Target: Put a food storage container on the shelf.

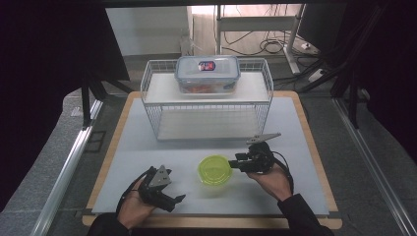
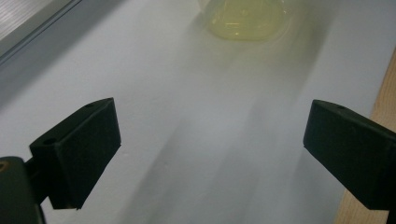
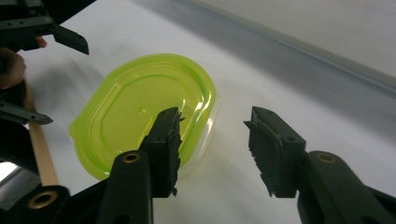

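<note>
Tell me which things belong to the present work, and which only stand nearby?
In the work: green-lidded container, right gripper at its edge, jaws open.
Standing by: left gripper, white wire rack, clip-lock food box on the rack.

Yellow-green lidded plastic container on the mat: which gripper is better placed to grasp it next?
Probably the right gripper: it sits at the rim of the yellow-green lidded plastic container, jaws open around that edge. The left gripper rests open, farther off on the white mat.

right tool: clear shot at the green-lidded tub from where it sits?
Probably yes. The right tool sits at the green-lidded tub's edge, jaws apart, one over the lid, nothing between them.
</note>
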### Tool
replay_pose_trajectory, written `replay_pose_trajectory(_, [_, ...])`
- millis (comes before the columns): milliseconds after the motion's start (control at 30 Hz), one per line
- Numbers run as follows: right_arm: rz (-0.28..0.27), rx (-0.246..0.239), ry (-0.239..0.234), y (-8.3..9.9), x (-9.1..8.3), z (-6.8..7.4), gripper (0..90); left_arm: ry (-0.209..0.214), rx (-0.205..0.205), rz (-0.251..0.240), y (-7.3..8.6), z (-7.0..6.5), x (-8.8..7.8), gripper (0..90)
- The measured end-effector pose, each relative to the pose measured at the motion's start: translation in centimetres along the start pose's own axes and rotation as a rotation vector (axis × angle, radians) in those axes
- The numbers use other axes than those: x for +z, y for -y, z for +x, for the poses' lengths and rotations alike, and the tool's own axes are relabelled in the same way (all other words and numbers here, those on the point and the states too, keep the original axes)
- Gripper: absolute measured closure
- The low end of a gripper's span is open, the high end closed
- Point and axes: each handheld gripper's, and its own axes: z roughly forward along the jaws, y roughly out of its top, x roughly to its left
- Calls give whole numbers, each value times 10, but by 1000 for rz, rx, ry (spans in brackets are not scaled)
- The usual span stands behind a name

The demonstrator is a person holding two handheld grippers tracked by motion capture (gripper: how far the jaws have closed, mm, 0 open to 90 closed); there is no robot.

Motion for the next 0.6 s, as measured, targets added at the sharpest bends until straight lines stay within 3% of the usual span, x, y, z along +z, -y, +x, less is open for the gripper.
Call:
replay_pose_trajectory(133, [13, 33, -36, -1, 8, -4, 575, 0, 1, 0, 0, 0, 0, 40])
replay_pose_trajectory(333, [34, 122, -138, 0, 21, -14, 640, 1, 5, 5, 0, 0, 0, 40])
replay_pose_trajectory(600, [49, 228, -216, 2, 26, -25, 719, -1, 13, 7, 0, -1, 1, 44])
